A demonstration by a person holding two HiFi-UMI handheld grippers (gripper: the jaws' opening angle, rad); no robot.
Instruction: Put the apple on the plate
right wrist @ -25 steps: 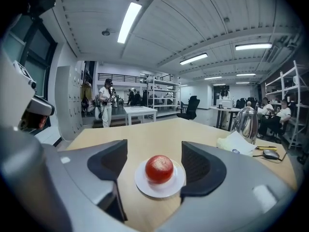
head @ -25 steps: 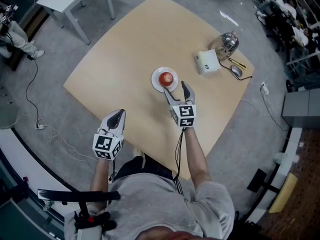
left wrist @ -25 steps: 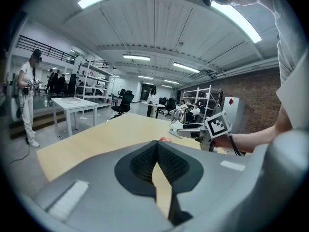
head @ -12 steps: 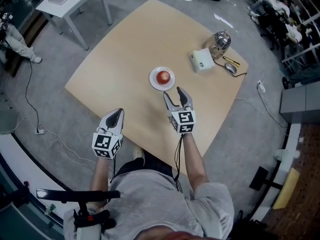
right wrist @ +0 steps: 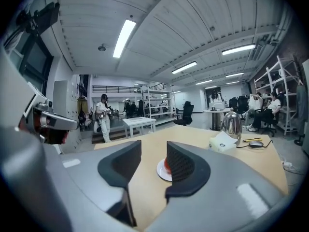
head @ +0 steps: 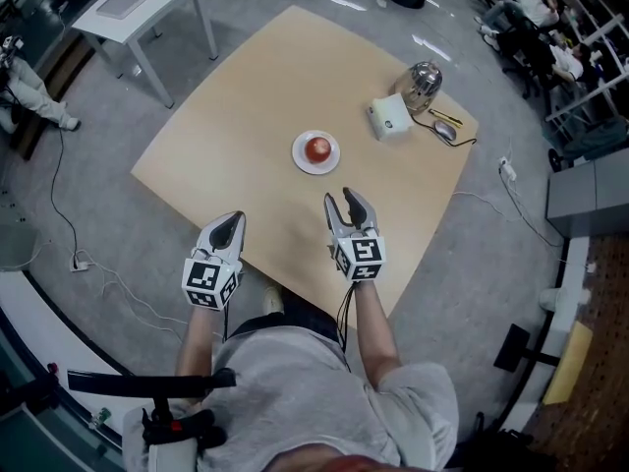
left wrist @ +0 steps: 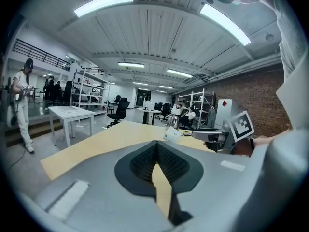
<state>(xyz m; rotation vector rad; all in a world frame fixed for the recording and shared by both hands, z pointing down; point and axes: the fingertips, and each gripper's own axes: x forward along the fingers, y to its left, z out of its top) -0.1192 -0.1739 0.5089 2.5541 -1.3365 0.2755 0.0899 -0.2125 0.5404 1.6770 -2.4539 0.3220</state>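
The left claw [head: 231, 226] is held over the near edge of the counter [head: 246, 96], its jaws together on nothing. Further in, the apple [head: 317, 148] is seen resting on the plate [head: 298, 157], so the placing is judged done. The right claw [head: 344, 205], partly spread and closing, is empty and apart from the plate; only a settling to rest is judged needed.
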